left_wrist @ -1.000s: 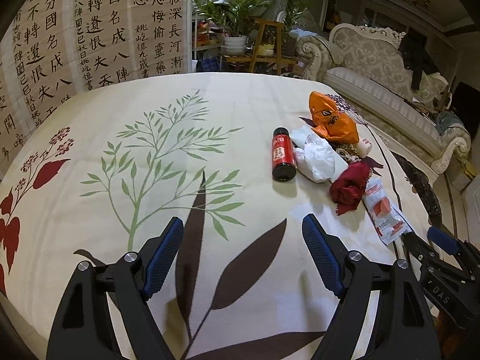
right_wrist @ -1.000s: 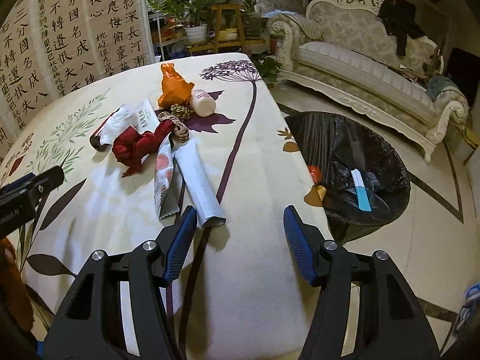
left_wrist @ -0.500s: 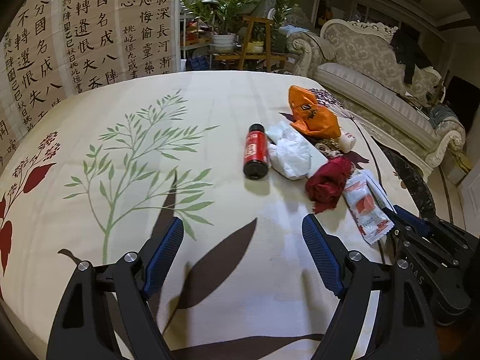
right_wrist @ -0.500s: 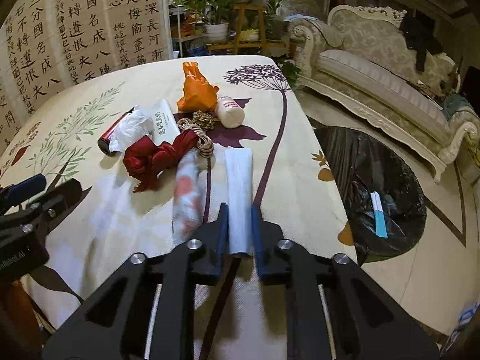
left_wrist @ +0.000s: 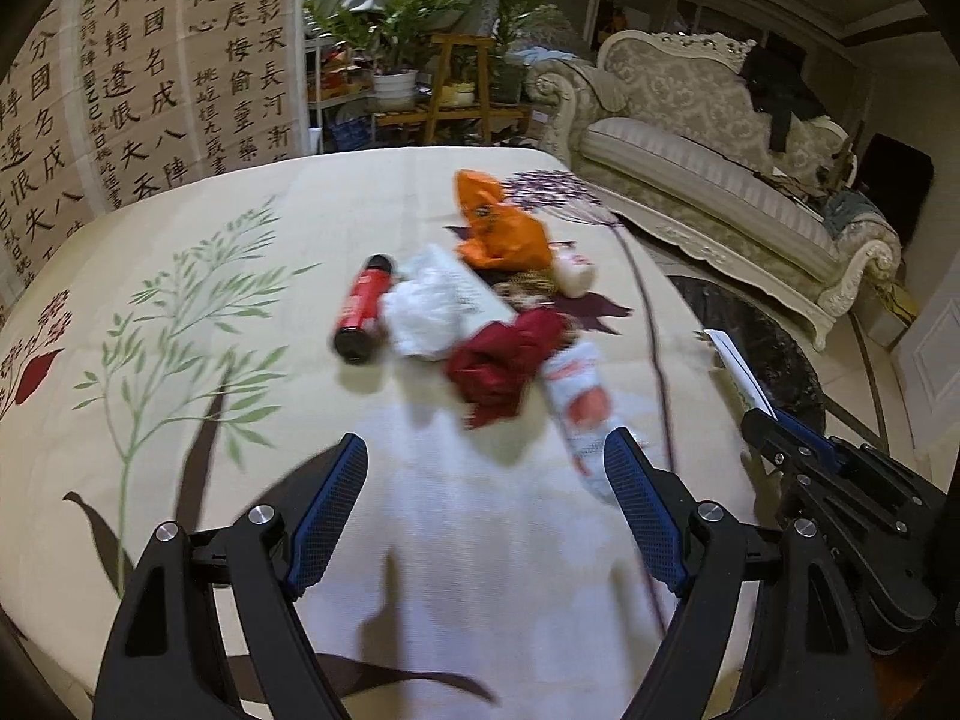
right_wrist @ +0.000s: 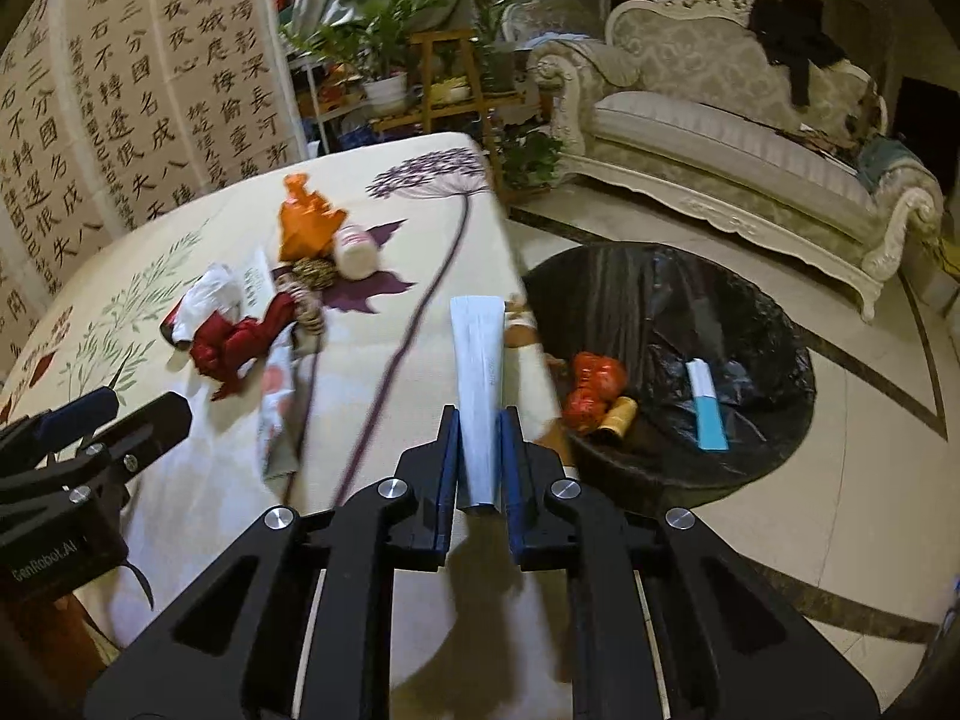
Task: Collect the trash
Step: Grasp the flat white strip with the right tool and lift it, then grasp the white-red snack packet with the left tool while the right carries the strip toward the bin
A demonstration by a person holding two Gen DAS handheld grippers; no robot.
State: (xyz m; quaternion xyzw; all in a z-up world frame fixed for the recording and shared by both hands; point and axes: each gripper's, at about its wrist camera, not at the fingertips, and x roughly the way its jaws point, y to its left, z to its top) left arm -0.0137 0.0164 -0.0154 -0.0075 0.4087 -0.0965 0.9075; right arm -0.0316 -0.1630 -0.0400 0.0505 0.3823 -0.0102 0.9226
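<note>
My right gripper is shut on a long white wrapper and holds it above the table's right edge, beside the black-lined trash bin. The wrapper also shows in the left wrist view. My left gripper is open and empty above the tablecloth, short of the trash pile: a red-labelled bottle, white crumpled paper, an orange bag, a red cloth, a red-and-white packet and a small white bottle.
The bin holds a red wad, a small yellowish roll and a blue-and-white strip. A cream sofa stands behind the bin. A calligraphy screen and potted plants stand behind the table.
My right gripper has lifted the white wrapper off the table and swung it right toward the bin. My left gripper has moved right, closer to the trash pile, still open.
</note>
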